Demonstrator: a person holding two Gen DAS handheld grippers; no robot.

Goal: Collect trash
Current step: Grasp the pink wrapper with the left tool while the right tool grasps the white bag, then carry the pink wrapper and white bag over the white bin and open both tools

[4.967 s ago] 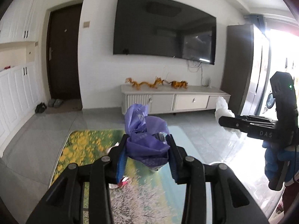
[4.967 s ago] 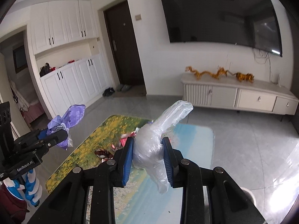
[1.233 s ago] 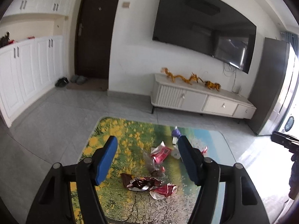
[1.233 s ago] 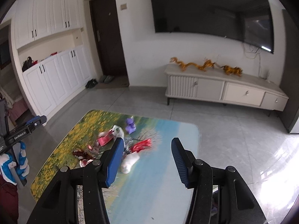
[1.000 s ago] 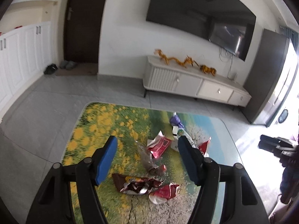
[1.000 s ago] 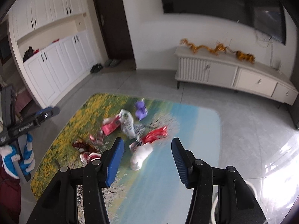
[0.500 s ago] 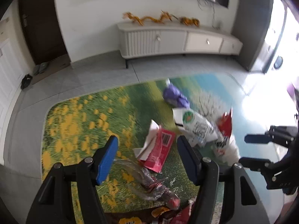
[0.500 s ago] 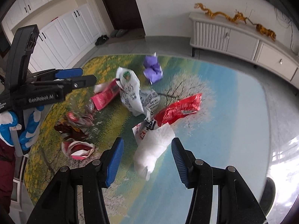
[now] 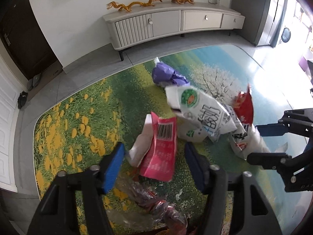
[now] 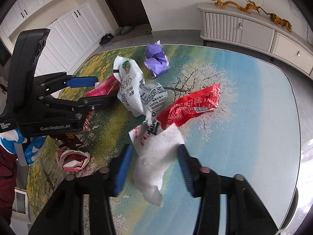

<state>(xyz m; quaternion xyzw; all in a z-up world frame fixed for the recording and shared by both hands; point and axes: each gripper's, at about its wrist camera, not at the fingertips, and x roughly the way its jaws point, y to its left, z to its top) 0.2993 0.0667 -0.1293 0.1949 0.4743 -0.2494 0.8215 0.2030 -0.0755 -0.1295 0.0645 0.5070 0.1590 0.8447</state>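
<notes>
Right wrist view gives us the bench first, its top printed with yellow flowers, green grass and a blue sky, and the trash heaped toward 10 o'clock of its middle. Largest of the heap is the white printed bag, lying between the pink wrapper at its 9 o'clock and the red wrapper at its 4 o'clock. At 12 o'clock of the heap sits the crumpled purple bag, apart from the rest. Nearest us, at 6 o'clock, the white plastic bag lies between the blue pads of our right tool; its jaws have just been closing, yet the pads stand clear of the bag on both sides. At 8 o'clock rests a small torn red-and-white wrapper.

From the left wrist view, our left tool straddles the pink wrapper, barcode up; its jaws too have just been closing, and they remain apart, with a gap at either pad. Below it, at 6 o'clock, lies clear crinkled plastic.
</notes>
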